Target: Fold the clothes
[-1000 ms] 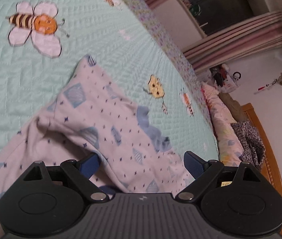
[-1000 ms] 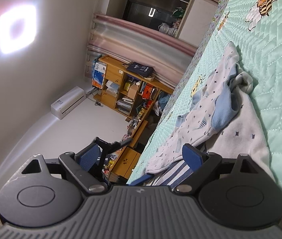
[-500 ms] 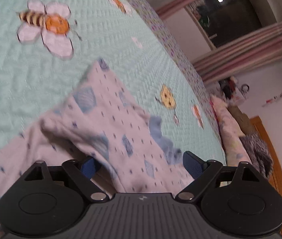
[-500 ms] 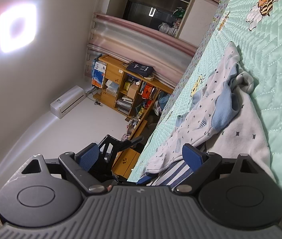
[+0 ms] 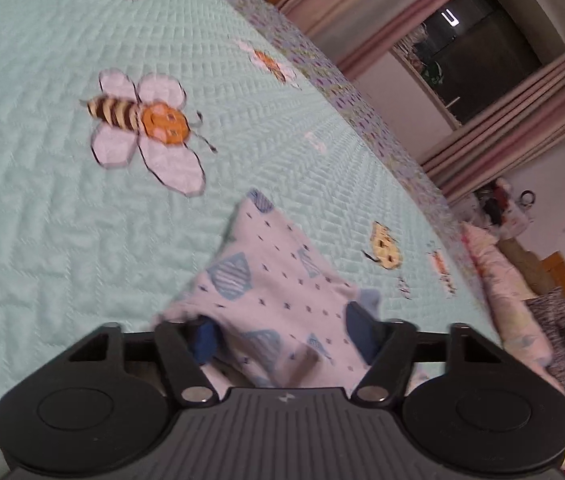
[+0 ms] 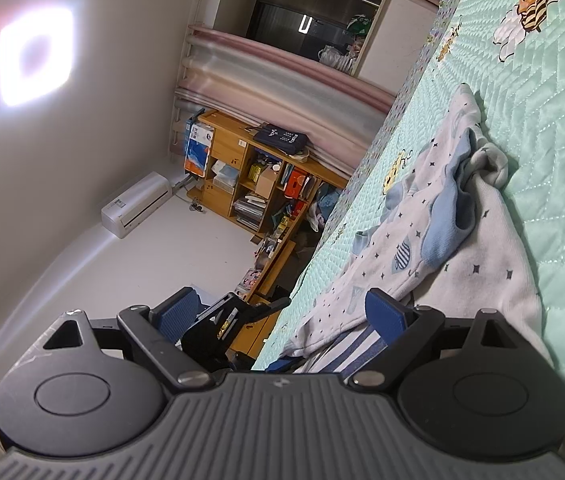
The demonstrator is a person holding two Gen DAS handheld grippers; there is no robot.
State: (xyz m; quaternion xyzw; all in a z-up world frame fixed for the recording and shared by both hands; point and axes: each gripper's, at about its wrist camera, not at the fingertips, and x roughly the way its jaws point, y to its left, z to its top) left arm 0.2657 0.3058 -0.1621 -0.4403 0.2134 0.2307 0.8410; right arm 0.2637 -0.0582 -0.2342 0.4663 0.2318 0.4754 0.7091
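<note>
two grippers are seen over a mint green quilt (image 5: 62,220) stitched with bees. far left in the left wrist view, a large bee patch (image 5: 142,120) is sewn into the quilt. to its right, a pale garment (image 5: 278,280) printed with small dark stars and blue striped shapes is bunched up between the blue pads of the left gripper (image 5: 282,334); the jaws are closing on it, though it cannot be told whether both pads are pressed against the cloth yet. further right, pink curtains (image 5: 502,120) and a dark window (image 5: 478,48) are seen, with pillows (image 5: 502,280) at the bed's far end.

in the right wrist view, a ceiling light (image 6: 34,56) is seen at the left, then an air conditioner (image 6: 136,204) and a wooden shelf (image 6: 250,184). the right gripper (image 6: 282,314) is held with its jaws wide apart at the bed's edge, with nothing clamped. to its right, the same garment (image 6: 462,240) is spread crumpled on the quilt (image 6: 562,120), its light blue trim (image 6: 446,220) showing, and a striped cloth (image 6: 346,352) is tucked under its near edge.
</note>
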